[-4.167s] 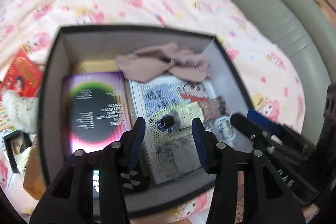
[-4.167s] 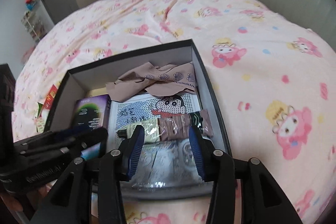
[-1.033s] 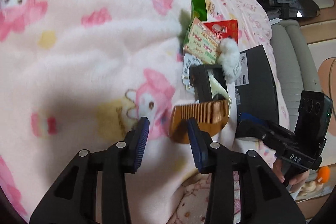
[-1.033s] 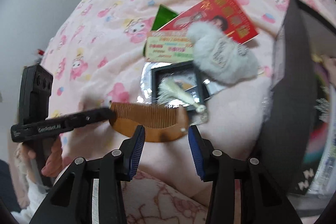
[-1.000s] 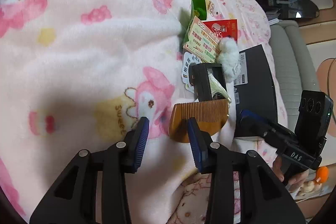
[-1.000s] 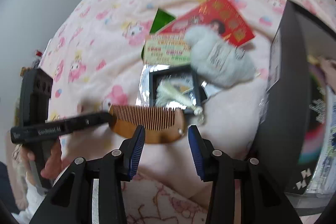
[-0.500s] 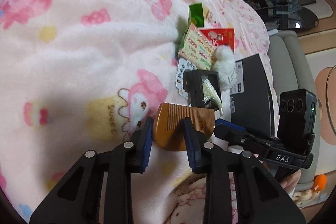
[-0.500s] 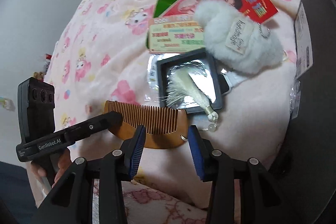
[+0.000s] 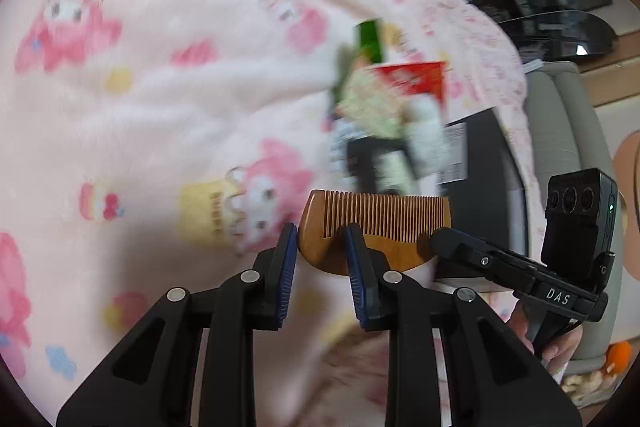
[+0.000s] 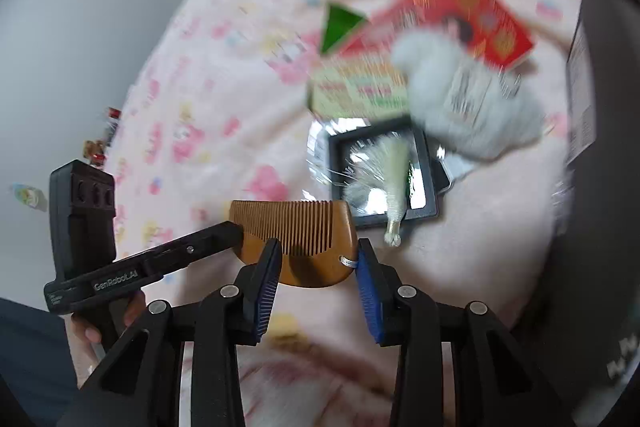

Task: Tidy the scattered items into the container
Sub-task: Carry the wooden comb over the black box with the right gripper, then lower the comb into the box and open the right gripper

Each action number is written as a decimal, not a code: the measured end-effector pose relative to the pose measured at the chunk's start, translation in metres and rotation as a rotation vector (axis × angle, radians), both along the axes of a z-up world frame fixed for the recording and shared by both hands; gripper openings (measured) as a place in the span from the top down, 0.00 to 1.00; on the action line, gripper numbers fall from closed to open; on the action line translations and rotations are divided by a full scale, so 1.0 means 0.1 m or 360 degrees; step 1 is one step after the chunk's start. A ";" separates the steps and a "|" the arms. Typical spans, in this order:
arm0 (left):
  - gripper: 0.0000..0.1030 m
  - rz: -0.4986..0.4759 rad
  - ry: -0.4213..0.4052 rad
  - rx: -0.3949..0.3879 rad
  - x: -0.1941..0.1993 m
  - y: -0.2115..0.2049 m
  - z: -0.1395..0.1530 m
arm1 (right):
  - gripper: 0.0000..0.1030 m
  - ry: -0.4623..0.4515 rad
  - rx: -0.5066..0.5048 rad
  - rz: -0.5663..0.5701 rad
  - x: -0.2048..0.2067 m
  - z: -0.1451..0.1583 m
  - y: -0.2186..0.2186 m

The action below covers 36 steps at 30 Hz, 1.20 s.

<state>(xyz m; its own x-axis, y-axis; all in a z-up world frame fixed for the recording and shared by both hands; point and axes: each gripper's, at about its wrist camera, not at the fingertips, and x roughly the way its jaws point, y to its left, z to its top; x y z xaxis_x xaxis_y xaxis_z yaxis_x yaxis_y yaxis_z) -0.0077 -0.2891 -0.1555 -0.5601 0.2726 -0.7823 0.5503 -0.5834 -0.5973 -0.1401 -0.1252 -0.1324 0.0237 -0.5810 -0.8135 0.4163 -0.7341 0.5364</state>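
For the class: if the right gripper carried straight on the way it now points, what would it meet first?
The wooden comb. It already sits between the right gripper fingers, which have just been closing. Beyond it probably lies the black tray with the pale tassel, though depth is unclear.

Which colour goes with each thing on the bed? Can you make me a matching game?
Things:
1. comb
2. pompom
3. packet
4. box

Colours:
a. red
b. black
c. brown
d. white

Pairs: 1-c, 2-d, 3-a, 4-b
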 end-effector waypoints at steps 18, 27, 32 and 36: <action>0.76 -0.0580 0.0374 0.0055 -2.03 1.73 1.07 | 0.67 0.0448 -0.0055 -0.0485 -0.28 1.49 2.56; 0.76 -0.0735 0.0169 -0.0033 -3.08 2.36 0.64 | 0.67 0.0358 -0.0001 -0.0710 -0.84 0.91 3.51; 0.73 -0.0852 -0.0082 -0.0087 -3.28 2.60 0.33 | 0.67 0.0328 0.0223 -0.0721 -0.94 0.55 3.48; 0.73 -0.0900 -0.0146 -0.0046 -3.39 2.69 0.14 | 0.67 0.0283 0.0222 -0.0744 -1.08 0.45 3.51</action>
